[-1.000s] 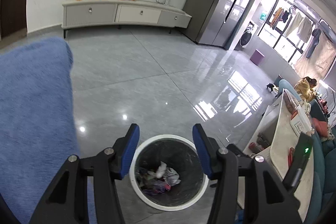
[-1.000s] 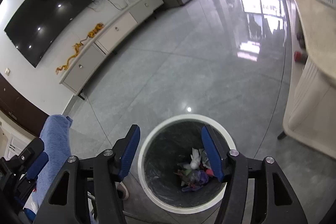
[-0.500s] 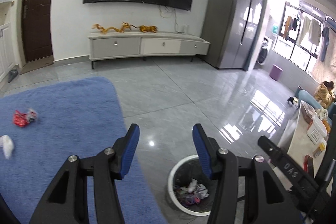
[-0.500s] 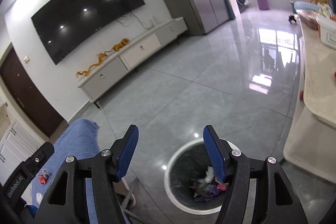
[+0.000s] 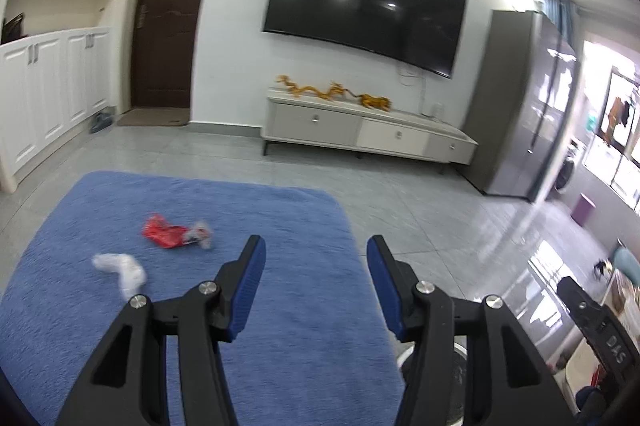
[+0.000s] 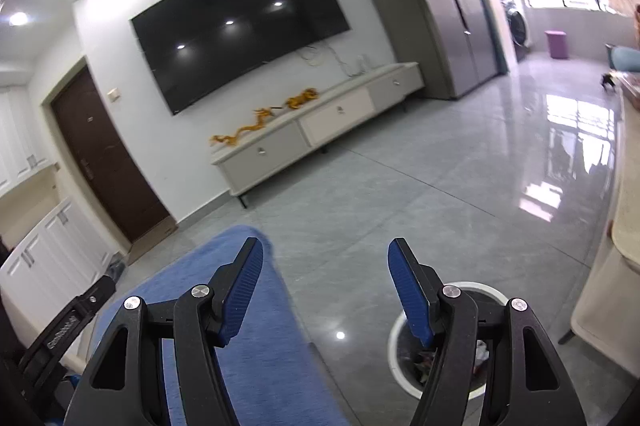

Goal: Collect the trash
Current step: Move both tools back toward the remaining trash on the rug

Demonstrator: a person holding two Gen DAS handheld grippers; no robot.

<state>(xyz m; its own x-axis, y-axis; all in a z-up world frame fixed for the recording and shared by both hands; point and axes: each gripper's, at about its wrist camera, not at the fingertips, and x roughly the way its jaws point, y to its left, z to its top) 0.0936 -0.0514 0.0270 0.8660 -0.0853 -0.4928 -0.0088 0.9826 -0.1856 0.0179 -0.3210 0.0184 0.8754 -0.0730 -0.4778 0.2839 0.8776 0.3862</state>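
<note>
Wrappers [image 5: 170,234] litter blue rug [image 5: 280,306] beside bin [image 6: 404,326].

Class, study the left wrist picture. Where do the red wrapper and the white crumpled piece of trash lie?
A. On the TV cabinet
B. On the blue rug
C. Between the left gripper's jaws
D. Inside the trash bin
B: the red wrapper and the white crumpled piece both lie on the blue rug, ahead and to the left of the left gripper, whose jaws stand apart with nothing between them.
</note>
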